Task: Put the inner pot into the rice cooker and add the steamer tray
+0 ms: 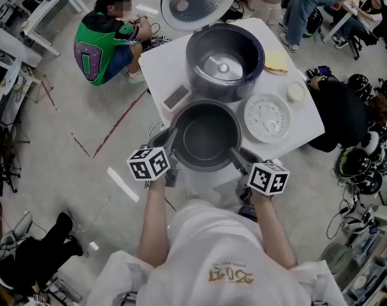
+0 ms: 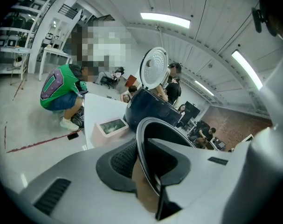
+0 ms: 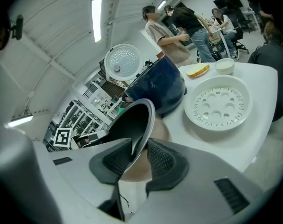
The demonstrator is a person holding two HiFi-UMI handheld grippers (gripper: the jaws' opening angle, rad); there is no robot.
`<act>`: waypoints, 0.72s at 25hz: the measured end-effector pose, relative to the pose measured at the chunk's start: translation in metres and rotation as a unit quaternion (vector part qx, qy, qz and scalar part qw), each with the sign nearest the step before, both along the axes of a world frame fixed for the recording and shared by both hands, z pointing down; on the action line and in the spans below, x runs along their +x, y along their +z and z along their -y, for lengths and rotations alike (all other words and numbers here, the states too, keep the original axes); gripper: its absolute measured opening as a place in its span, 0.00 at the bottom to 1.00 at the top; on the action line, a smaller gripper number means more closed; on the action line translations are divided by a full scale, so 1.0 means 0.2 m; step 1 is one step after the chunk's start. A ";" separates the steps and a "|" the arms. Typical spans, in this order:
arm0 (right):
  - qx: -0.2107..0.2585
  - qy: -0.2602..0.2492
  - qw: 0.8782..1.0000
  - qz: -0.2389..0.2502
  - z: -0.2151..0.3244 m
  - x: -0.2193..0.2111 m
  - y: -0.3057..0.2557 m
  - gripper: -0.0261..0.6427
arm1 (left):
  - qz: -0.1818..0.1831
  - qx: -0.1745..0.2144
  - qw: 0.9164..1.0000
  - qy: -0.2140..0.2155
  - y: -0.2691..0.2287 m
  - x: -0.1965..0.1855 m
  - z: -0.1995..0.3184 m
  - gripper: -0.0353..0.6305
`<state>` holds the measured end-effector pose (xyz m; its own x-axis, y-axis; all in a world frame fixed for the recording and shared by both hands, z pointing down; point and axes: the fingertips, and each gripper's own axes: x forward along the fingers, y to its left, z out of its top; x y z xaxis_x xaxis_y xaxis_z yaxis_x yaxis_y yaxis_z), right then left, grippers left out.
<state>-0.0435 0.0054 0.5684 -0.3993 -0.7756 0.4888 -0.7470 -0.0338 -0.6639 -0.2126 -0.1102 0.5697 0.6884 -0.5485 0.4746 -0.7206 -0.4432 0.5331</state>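
two grippers point(image 2: 142, 158) point(image 3: 137, 154) clamp inner pot point(image 1: 206, 138) rim; underside hidden

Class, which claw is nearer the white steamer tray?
Right. The right claw grips the pot rim beside the tray; the left claw grips the rim's far side.

One rice cooker point(image 1: 194, 69), one inner pot point(image 1: 206, 138), one steamer tray point(image 1: 267, 118), one small bowl point(image 1: 296, 92), one table point(image 1: 164, 62), two tools point(image 1: 173, 140) point(image 1: 235, 155).

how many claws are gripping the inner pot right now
2. The left claw pinches the inner pot's rim on its near-left side. The right claw pinches the rim on the near-right side. No other claw is in view.
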 end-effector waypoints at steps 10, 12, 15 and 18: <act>0.060 -0.033 0.998 -0.010 0.03 -0.02 -0.27 0.21 | -0.036 0.041 0.998 -0.032 -0.25 -0.05 -0.01 0.18; 0.072 -0.037 0.997 -0.010 0.02 -0.02 -0.33 0.21 | -0.044 0.048 0.997 -0.035 -0.30 -0.06 -0.03 0.18; 0.086 -0.040 0.995 -0.008 0.02 -0.03 -0.40 0.20 | -0.053 0.058 0.996 -0.039 -0.37 -0.07 -0.02 0.18; 0.099 -0.041 0.994 -0.004 0.04 -0.04 -0.46 0.20 | -0.056 0.070 0.995 -0.039 -0.44 -0.09 -0.01 0.18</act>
<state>-0.0518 -0.0024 0.4765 -0.4615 -0.8223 0.3328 -0.7476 0.1585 -0.6450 -0.2301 -0.1077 0.4824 0.6855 -0.6581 0.3113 -0.6949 -0.4640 0.5494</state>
